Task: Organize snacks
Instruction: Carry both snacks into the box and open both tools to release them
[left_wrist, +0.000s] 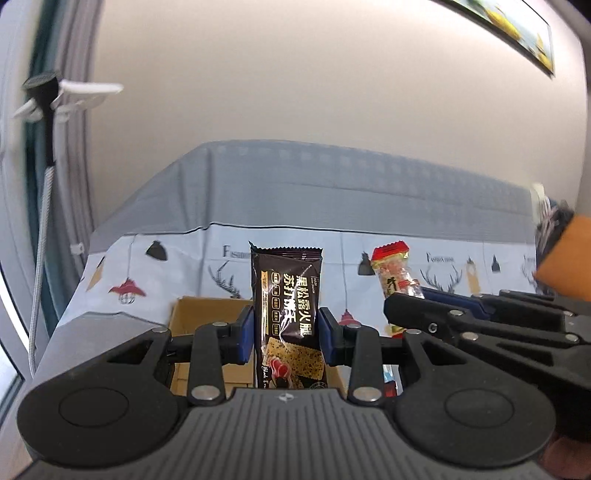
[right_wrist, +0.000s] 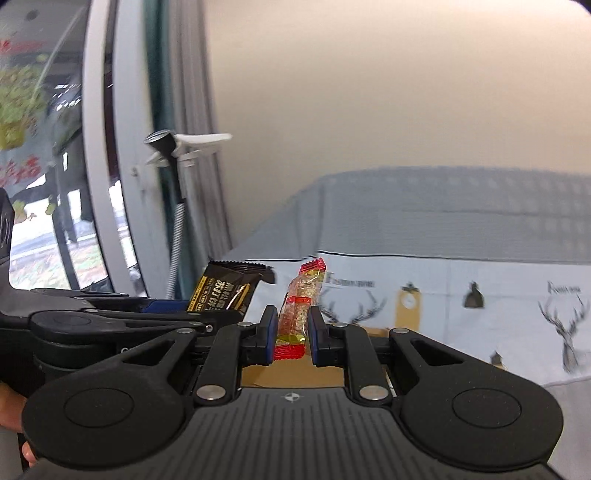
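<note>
My left gripper (left_wrist: 287, 334) is shut on a black cracker packet (left_wrist: 287, 314) with gold lettering, which stands upright between the blue pads. My right gripper (right_wrist: 291, 332) is shut on a slim clear snack bar with red ends (right_wrist: 300, 314), also upright. Each view catches the other hand: the right gripper (left_wrist: 406, 306) with its red-ended bar (left_wrist: 397, 273) shows at the right of the left wrist view, and the left gripper's black packet (right_wrist: 225, 291) shows at the left of the right wrist view. A brown cardboard box (left_wrist: 207, 314) lies below both grippers, its floor (right_wrist: 291, 374) partly hidden.
A table with a pale cloth printed with deer heads and lamps (right_wrist: 480, 314) stretches ahead to a beige wall. A grey striped cloth band (left_wrist: 332, 192) covers the far part. A clip lamp on a flexible neck (left_wrist: 48, 92) stands at the left by a window frame (right_wrist: 99, 147).
</note>
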